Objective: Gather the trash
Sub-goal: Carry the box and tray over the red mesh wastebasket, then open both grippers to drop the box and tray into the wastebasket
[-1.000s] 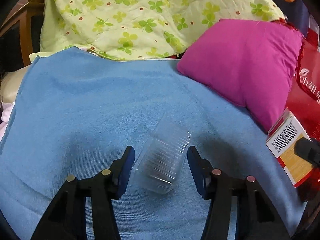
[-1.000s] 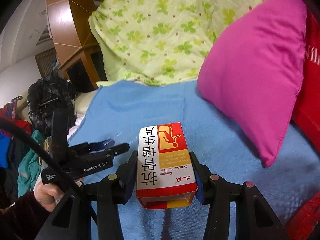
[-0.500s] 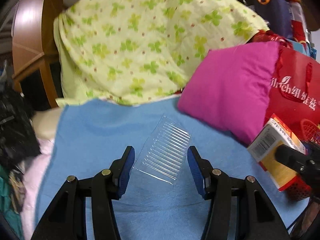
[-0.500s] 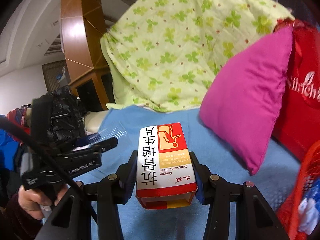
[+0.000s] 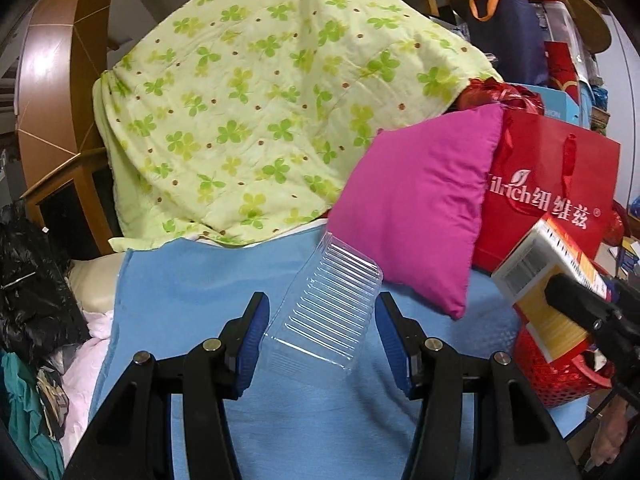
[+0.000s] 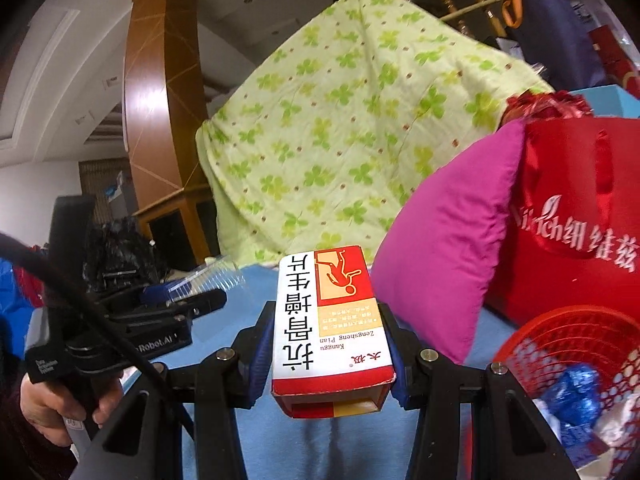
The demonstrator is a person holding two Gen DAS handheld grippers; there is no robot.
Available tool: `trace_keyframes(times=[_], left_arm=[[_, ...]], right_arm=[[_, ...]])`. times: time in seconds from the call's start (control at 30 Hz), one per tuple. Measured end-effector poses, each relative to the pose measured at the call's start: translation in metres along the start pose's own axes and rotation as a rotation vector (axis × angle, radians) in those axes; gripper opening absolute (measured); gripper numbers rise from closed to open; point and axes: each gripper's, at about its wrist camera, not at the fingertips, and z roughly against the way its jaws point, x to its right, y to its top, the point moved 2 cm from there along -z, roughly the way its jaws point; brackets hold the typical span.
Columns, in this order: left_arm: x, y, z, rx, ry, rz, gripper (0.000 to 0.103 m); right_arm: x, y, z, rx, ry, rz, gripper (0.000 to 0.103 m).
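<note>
A blue blanket (image 5: 192,280) covers the surface in front of me, with a clover-print quilt (image 5: 256,120) heaped behind it and a wooden pillar at the left. My left gripper (image 5: 320,332) is clamped on a clear ribbed plastic tray (image 5: 328,312), lifted off the blanket; its long axis runs away from me along the fingers, the far end tipped up toward the magenta pillow (image 5: 416,208). My right gripper (image 6: 326,344) squeezes a red-and-white medicine box (image 6: 328,320) by its long sides, lengthwise along the fingers, its open flap end facing me and the print upside down. Just right of that box sits a red mesh basket (image 6: 560,332) holding a crumpled blue wrapper (image 6: 576,396) and some white scraps. A red paper bag (image 6: 580,216) stands behind the basket, against the pillow.
</note>
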Motion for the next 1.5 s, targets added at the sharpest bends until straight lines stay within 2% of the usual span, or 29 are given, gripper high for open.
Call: trace_keyframes(times=[0.37,0.7,1.07,1.5], left_arm=[[0.054,0.006,0.003,-0.021,-0.101,-0.012,0.057],[0.108,0.013,0.005,-0.01,-0.19,-0.051,0.057],[0.152,0.016,0.007,0.002,-0.295,-0.062,0.057],[0.194,0.007,0.01,0.034,-0.533,-0.01,0.057]], right_arm=[[0.038,0.013,0.05,0.083,-0.078,-0.035,0.05],[0.08,0.015,0.082,0.123,-0.169,-0.074,0.05],[0.119,0.016,0.108,0.148,-0.241,-0.11,0.051],[0.175,0.01,0.125,0.149,-0.309,-0.254,0.051]])
